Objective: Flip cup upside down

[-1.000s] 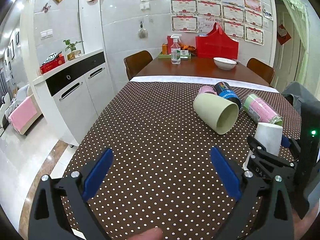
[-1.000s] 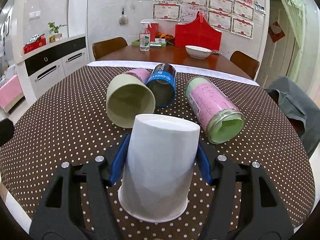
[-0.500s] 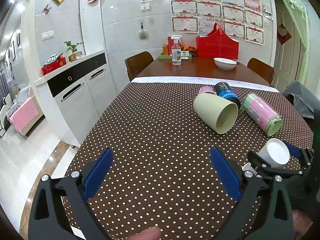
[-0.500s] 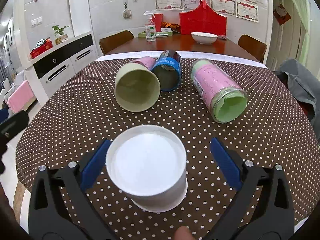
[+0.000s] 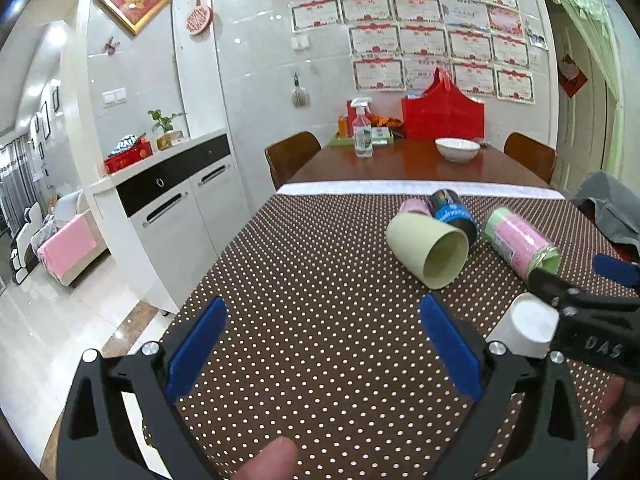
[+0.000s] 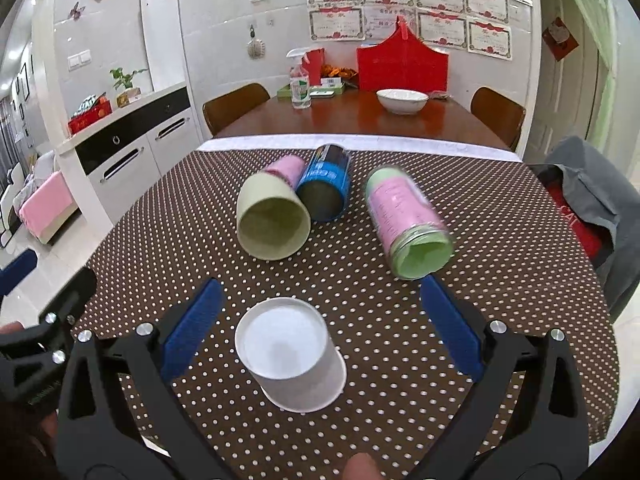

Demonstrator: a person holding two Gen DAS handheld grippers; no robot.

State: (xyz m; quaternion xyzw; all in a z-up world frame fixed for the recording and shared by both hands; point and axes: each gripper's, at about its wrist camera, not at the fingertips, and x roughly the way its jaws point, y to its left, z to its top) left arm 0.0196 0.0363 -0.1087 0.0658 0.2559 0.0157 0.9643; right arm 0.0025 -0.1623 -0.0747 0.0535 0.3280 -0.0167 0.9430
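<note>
1. Over on the left, the left gripper point(image 5: 320, 344) hangs above bare polka-dot tablecloth point(image 5: 312, 264) with its blue pads spread wide and nothing between them. It has no part in the work just now; a thumb tip shows at the bottom of its view.

2. Moving toward the middle, the white cup point(image 6: 290, 354) stands on the cloth with its flat base up and its wider rim down. Judging by that, the flip itself looks done, at least for this cup.

3. The right gripper point(image 6: 320, 326) sits around the white cup but is released: both blue pads stand well clear of the cup's sides, so the cup rests on its own. From the left camera the same cup point(image 5: 532, 324) shows partly behind the right gripper's black frame.

4. Behind it lies a cluster on its side: a pale green cup point(image 6: 272, 222) with its mouth toward us, a pink cup point(image 6: 286, 170) tucked behind that, and a blue can point(image 6: 326, 192) touching them.

5. Farther right, apart from that cluster, a pink-labelled jar point(image 6: 406, 222) lies on its side, mouth forward.

6. The step in hand, I'd say, is letting go and backing off. The next move calls for drawing the right gripper straight back without brushing the light cup, which would tip easily. If more cups need turning, the pale green one is nearest.
</note>
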